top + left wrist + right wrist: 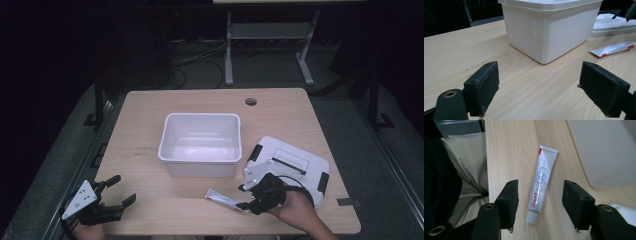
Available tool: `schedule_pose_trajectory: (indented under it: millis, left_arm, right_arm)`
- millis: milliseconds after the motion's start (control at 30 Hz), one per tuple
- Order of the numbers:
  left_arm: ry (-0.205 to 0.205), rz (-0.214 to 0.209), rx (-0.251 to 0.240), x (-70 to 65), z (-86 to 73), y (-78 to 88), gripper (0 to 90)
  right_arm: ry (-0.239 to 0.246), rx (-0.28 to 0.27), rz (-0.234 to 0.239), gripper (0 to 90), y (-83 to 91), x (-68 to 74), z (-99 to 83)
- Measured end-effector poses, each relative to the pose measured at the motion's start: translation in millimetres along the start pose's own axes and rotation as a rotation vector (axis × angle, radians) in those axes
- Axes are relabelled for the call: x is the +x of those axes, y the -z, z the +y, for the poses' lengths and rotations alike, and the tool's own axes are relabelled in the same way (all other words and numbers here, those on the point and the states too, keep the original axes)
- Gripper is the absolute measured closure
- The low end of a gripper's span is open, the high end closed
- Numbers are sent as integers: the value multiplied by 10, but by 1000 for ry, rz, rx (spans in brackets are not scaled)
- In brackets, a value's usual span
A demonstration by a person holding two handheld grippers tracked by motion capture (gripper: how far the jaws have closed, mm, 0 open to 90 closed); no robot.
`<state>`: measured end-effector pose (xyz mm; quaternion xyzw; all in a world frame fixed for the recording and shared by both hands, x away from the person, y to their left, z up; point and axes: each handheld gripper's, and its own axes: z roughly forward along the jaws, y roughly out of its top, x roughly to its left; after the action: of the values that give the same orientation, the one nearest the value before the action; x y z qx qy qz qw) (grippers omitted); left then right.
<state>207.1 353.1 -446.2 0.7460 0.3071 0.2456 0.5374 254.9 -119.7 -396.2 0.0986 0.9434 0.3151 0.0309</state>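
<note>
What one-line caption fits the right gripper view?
Open right gripper straddles a white tube lying flat on the wooden table, not yet gripped.

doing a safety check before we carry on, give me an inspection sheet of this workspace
surface: light wooden table, round grommet hole at the far edge.
job's things: white squeeze tube with red print lying flat near the front edge; open white plastic bin, looks empty.
clutter: white lid with black latches right of the bin.
grippers: left gripper open above bare wood; right gripper open, jaws straddling the tube, not pressing.
cables: black cable trailing from the right gripper.
surroundings: grey metal frame beyond the table, dark floor.
</note>
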Motion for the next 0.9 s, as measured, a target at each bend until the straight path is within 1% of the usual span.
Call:
schedule_pose_trajectory:
  millis: [100, 133, 333, 433, 500, 700, 900]
  left_arm:
    - [4, 1, 0, 3, -2, 2, 157]
    - [5, 1, -2, 4, -3, 3, 157]
    - [0, 1, -3, 6, 1, 6, 157]
    - [0, 1, -4, 6, 1, 5, 157]
    - [1, 1, -3, 8, 1, 5, 157]
    - [1, 2, -6, 8, 1, 6, 157]
    - [-1, 2, -7, 5, 3, 8, 157]
  right_arm:
    - [0, 16, 14, 466, -126, -11, 28]
    - [0, 16, 14, 466, -126, -11, 28]
    - [1, 51, 32, 471, -260, -29, 52]
    - [7, 56, 37, 478, -303, -28, 59]
    - [1, 62, 42, 482, -341, -38, 57]
    - [-6, 77, 44, 491, -376, -63, 52]
    - [-12, 96, 50, 522, -431, -96, 42]
